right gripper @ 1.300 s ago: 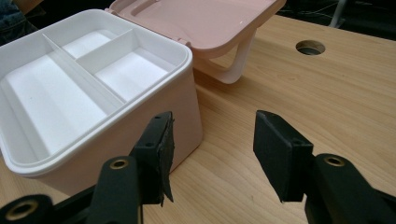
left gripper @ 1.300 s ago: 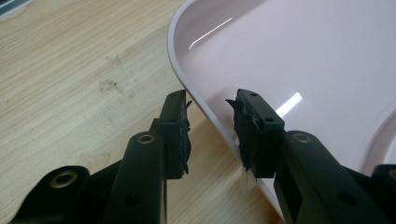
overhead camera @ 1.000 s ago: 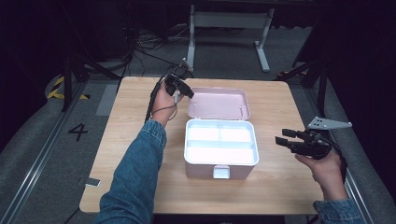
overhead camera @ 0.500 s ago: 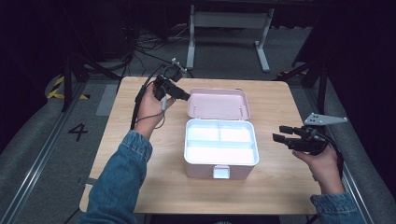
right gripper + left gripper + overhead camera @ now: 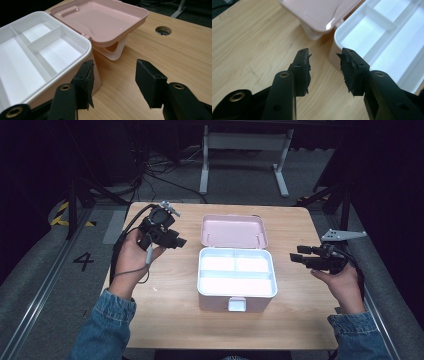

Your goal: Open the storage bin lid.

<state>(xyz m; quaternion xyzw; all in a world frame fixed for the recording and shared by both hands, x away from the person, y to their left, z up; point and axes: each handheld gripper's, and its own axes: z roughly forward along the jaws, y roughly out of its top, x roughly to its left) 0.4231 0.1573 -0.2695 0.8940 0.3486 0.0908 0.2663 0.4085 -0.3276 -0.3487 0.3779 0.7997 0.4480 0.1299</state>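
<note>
At the centre of the counter (image 5: 165,320) sits a pink box (image 5: 237,296) with a white divided tray (image 5: 236,271) seated in its top, all three compartments bare. Its lid (image 5: 233,230) is swung fully back behind the box, lying open with the inside face up, hinged along the box's far edge. The left gripper (image 5: 181,241) is held up off the counter on the box's left, level with the lid, its fingers (image 5: 303,65) spread apart and holding nothing; in the left gripper view they point at the gap where the lid meets the box's near-left corner. The right gripper (image 5: 295,253) hovers just off the box's right side, level with the tray's rear row, fingers (image 5: 147,77) likewise parted and bare; in the right gripper view the box's corner sits just ahead of its left finger, close but apart. Key relation: the box's long axis runs left to right across the counter, between the two grippers, and the lid lies beyond it, away from the person. Judgement: the left gripper is the nearer one to the lid's free side edge, so a closing move would likely start there, lifting that edge and swinging it forward over the tray; the right gripper is better placed to steady the box body. A white latch (image 5: 236,304) faces the person on the front wall.
</note>
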